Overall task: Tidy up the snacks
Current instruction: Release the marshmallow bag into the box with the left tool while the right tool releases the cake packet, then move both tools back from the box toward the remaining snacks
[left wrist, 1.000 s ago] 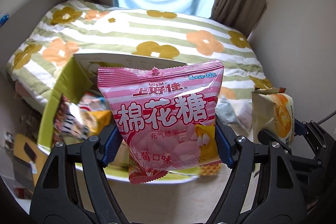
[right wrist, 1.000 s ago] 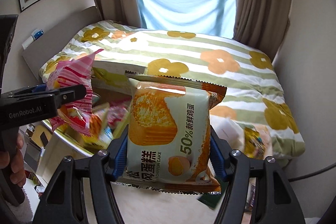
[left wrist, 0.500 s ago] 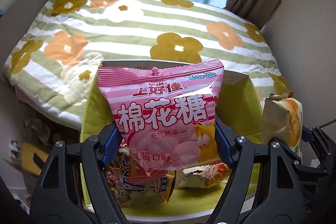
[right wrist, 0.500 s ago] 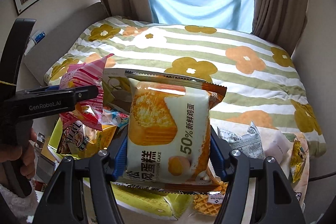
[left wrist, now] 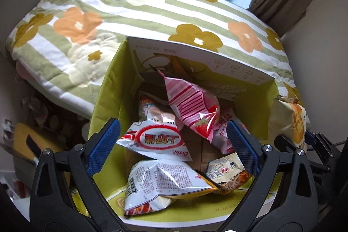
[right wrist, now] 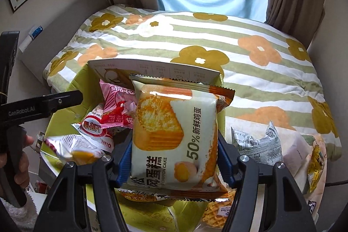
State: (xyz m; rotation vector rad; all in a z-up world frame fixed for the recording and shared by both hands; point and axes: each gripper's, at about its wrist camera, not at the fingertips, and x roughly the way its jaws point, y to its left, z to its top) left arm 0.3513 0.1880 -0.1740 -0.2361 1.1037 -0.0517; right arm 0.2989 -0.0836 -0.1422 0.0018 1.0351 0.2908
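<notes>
Left claw (left wrist: 171, 145) had just opened wide, nothing between its pads; the pink marshmallow bag (left wrist: 191, 108) it gripped a second ago lay inside the green carton (left wrist: 106, 97), atop other snack packets. Right claw (right wrist: 174, 162) stayed clamped on the chiffon cake pack (right wrist: 174, 134), above the carton's near edge. Flowered bed (left wrist: 108, 21) beyond.

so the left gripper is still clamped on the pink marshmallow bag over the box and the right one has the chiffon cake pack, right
Not quite. The left wrist view shows the left gripper open, its jaws having just been opening with nothing between them; the pink marshmallow bag now lies inside the box. The right gripper does grip the chiffon cake pack.
</notes>
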